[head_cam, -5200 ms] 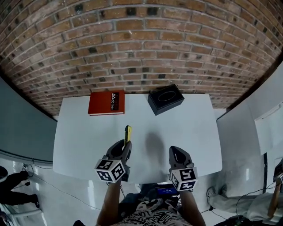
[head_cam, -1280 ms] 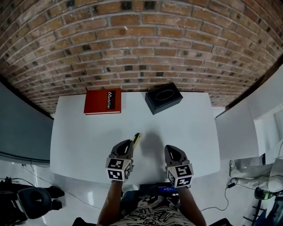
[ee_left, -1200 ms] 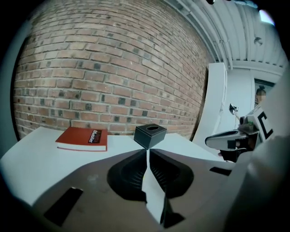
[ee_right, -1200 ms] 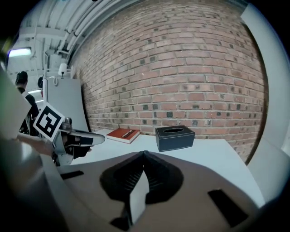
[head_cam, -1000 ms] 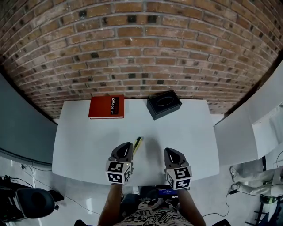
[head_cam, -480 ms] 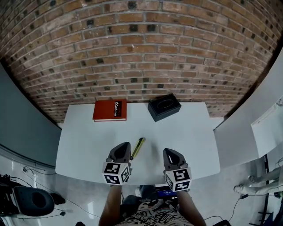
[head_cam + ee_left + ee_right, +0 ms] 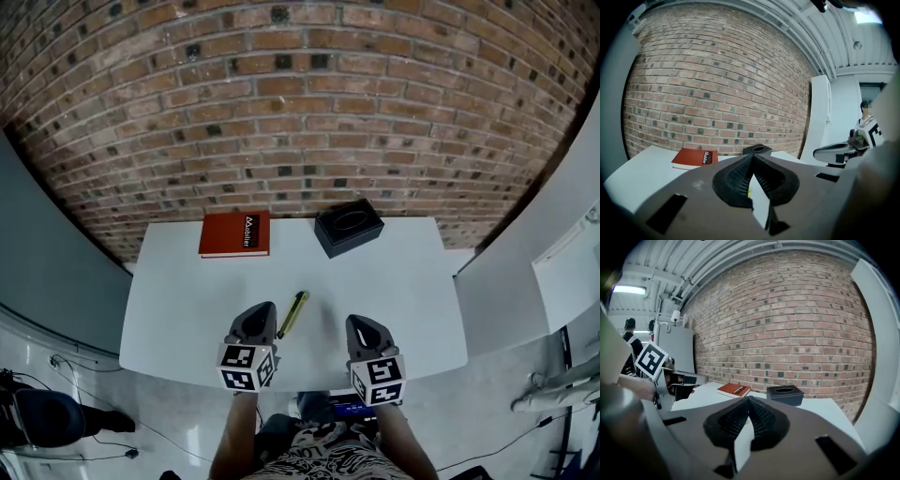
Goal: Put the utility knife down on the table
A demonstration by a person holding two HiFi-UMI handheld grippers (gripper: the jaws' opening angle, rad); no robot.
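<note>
Both grippers hovered over the near edge of the white table [image 7: 412, 281]; we held the left gripper [image 7: 264, 309] with its jaws pinched tip to tip on nothing; the right gripper [image 7: 359, 323] was likewise clenched and empty; the yellow utility knife [image 7: 292, 314] lay flat on the table just right of the left gripper, slanting away from us; farther back sat a red book [image 7: 234, 233] and a black tissue box [image 7: 348, 227].

Head view: high, steeply down over table [image 7: 403, 300]. Gripper views: low, facing far wall [image 7: 717, 93]. All share book [image 7: 234, 233].
</note>
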